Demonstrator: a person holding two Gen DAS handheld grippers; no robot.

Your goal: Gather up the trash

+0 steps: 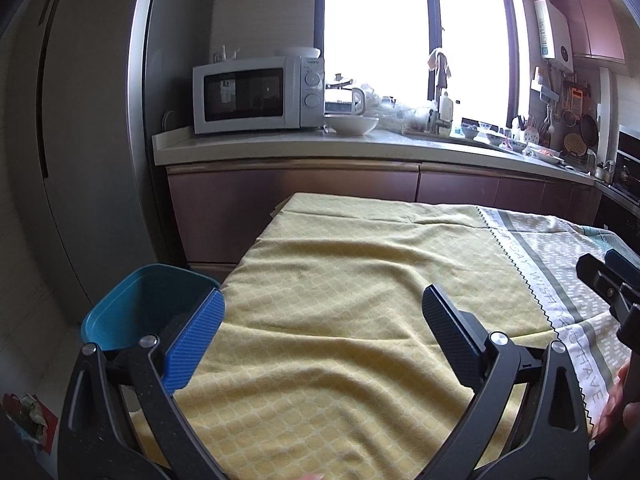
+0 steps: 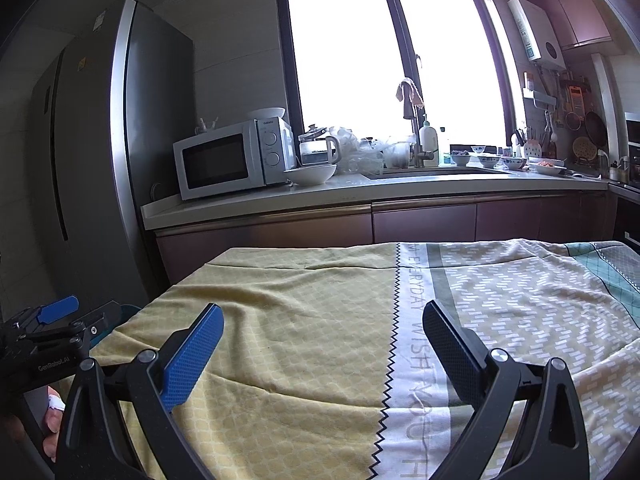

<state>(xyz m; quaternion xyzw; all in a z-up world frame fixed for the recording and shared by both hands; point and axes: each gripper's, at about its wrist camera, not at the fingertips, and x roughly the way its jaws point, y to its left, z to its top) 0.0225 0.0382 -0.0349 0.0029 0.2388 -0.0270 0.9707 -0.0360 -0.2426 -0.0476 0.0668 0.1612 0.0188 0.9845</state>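
Note:
A blue plastic bin (image 1: 136, 304) stands on the floor at the table's left edge; its inside looks bare from here. My left gripper (image 1: 324, 312) hovers open over the yellow part of the tablecloth (image 1: 340, 280), its left finger just right of the bin's rim. My right gripper (image 2: 322, 328) is open too, above the cloth near the zigzag seam (image 2: 394, 320), with nothing between its fingers. No loose trash shows on the cloth in either view. The right gripper's body (image 1: 612, 284) pokes into the left wrist view at the right edge, and the left gripper's body (image 2: 48, 328) shows at the left of the right wrist view.
A kitchen counter (image 2: 360, 196) runs behind the table, carrying a microwave (image 2: 232, 160), a white bowl (image 2: 310, 174), a kettle and a sink with dishes. A tall fridge (image 2: 100, 140) stands left. Some crumpled coloured packaging (image 1: 24, 412) lies on the floor at bottom left.

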